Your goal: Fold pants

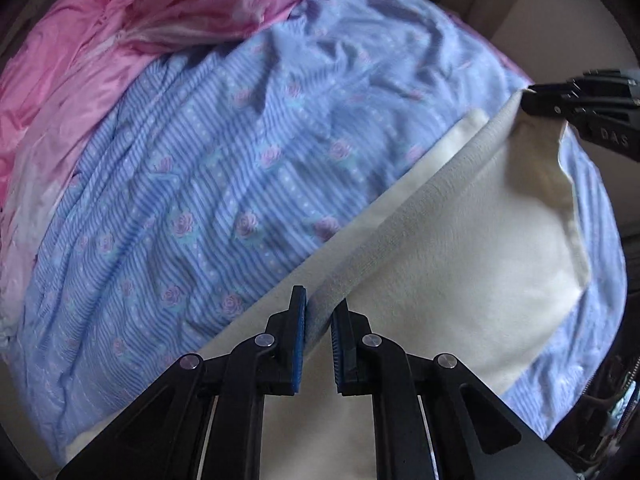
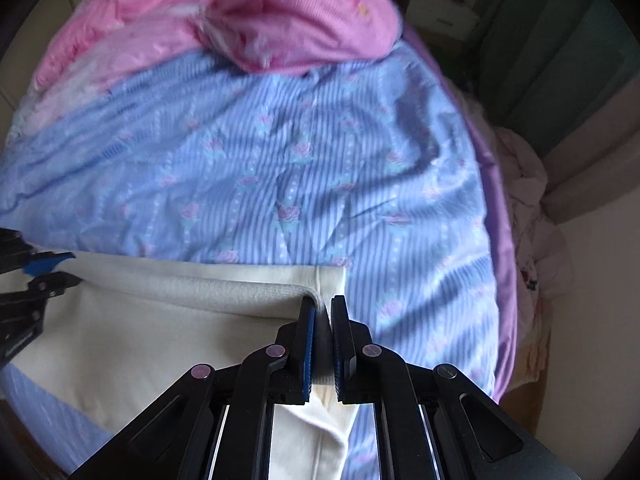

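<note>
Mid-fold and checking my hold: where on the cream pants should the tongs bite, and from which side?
Grip the thick folded band edge of the cream pants, coming from straight above. It stands up as a raised ridge off the blue striped bedsheet, so pads can straddle it. Both the left tongs and right tongs are shut on that ridge, at opposite ends.

Blue striped bedsheet with pink rose print (image 2: 256,168) covers bed, wrinkled. Crumpled pink satin quilt (image 2: 256,16) heaped along far edge of bed, overlapping sheet. Lilac satin border (image 2: 502,240) runs down bed's right edge. Pale pink crumpled cloth pile (image 2: 528,184) beside that edge, off bed. Green surface in room's far right corner, blurred.
</note>
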`<state>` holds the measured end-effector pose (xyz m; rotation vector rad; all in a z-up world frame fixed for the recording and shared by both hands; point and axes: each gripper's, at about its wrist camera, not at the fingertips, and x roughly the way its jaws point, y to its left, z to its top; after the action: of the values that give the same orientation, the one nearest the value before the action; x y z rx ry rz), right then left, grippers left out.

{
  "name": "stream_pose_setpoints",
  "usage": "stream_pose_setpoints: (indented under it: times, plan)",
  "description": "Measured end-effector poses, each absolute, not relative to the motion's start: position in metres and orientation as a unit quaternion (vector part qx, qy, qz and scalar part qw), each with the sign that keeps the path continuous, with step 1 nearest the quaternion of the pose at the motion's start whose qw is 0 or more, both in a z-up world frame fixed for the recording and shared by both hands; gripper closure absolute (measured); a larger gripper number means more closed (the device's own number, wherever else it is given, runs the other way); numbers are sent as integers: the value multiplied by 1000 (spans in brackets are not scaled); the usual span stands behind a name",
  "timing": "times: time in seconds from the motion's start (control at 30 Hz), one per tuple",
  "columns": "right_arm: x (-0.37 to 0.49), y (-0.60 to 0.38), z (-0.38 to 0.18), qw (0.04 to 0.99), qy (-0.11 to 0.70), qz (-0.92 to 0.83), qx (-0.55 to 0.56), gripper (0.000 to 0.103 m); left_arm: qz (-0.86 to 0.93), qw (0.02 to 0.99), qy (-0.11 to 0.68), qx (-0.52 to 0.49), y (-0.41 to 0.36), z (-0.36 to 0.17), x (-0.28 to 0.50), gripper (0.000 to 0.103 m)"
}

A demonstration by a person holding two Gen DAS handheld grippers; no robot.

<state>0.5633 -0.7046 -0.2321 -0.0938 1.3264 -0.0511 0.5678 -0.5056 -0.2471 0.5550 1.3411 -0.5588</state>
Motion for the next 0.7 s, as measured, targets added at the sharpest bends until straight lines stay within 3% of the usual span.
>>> stream_pose_setpoints:
  times: [0.23,0.37,0.4,0.57,0.7]
  plan:
    - [590,-707,-272,770,636,-24,-52,92,-227,707,617,262,-509,-275,577,90]
    - [591,-724,-257,795,591,-106,-80,49,-205,708,630,246,-507,-283,584,86]
    - [587,-732,-249,803,578,-123,-74,45,-202,709,630,243,-506,-284,585,84]
    - [547,-756,-226,814,570,-107,-18,45,-185,720,619,251,-506,-277,581,74]
    - [514,-749,-221,817,567,-100,-35,45,-169,758,564,281,-507,-249,563,54]
